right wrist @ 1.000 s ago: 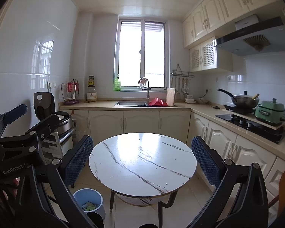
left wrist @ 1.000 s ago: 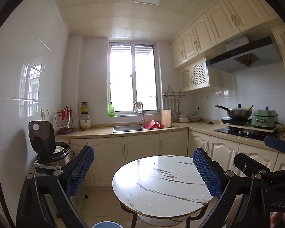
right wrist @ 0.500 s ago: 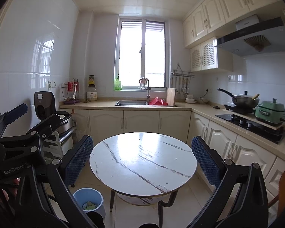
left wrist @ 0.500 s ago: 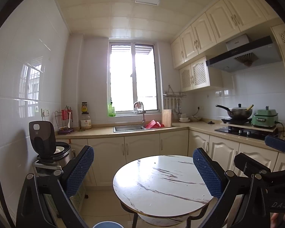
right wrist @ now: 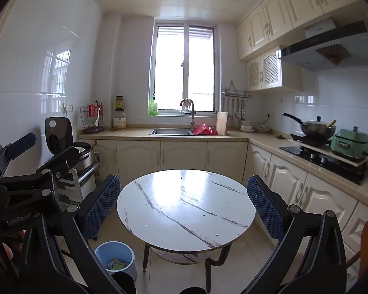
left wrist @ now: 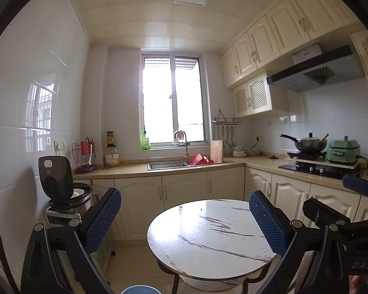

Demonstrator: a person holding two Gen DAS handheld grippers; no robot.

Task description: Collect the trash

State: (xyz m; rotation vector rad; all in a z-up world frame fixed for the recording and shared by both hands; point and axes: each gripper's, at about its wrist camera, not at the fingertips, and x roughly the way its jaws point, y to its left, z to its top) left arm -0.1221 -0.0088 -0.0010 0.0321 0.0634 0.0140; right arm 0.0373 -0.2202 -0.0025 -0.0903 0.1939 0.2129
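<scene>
A round white marble table (right wrist: pixel 184 210) (left wrist: pixel 208 240) stands in the kitchen, with only tiny specks on its top. Beside its left leg on the floor sits a blue trash bin (right wrist: pixel 116 257) holding green and pale scraps; just its rim (left wrist: pixel 141 290) peeks in at the bottom of the left wrist view. My left gripper (left wrist: pixel 185 218) is open, held above the table's near side, nothing between its blue pads. My right gripper (right wrist: pixel 182 205) is likewise open and empty over the table. The left gripper's body (right wrist: pixel 24 183) shows at the left of the right wrist view.
Cream cabinets and a counter wrap the back and right walls, with a sink (right wrist: pixel 170 131), red items (right wrist: pixel 203 129), a cutting board (right wrist: pixel 221 122), a wok (right wrist: pixel 316 127) and a green cooker (right wrist: pixel 350 143). An open rice cooker (right wrist: pixel 68 142) sits on a rack at left.
Both views have shifted only very slightly; the grippers stay open and the table and bin have not moved.
</scene>
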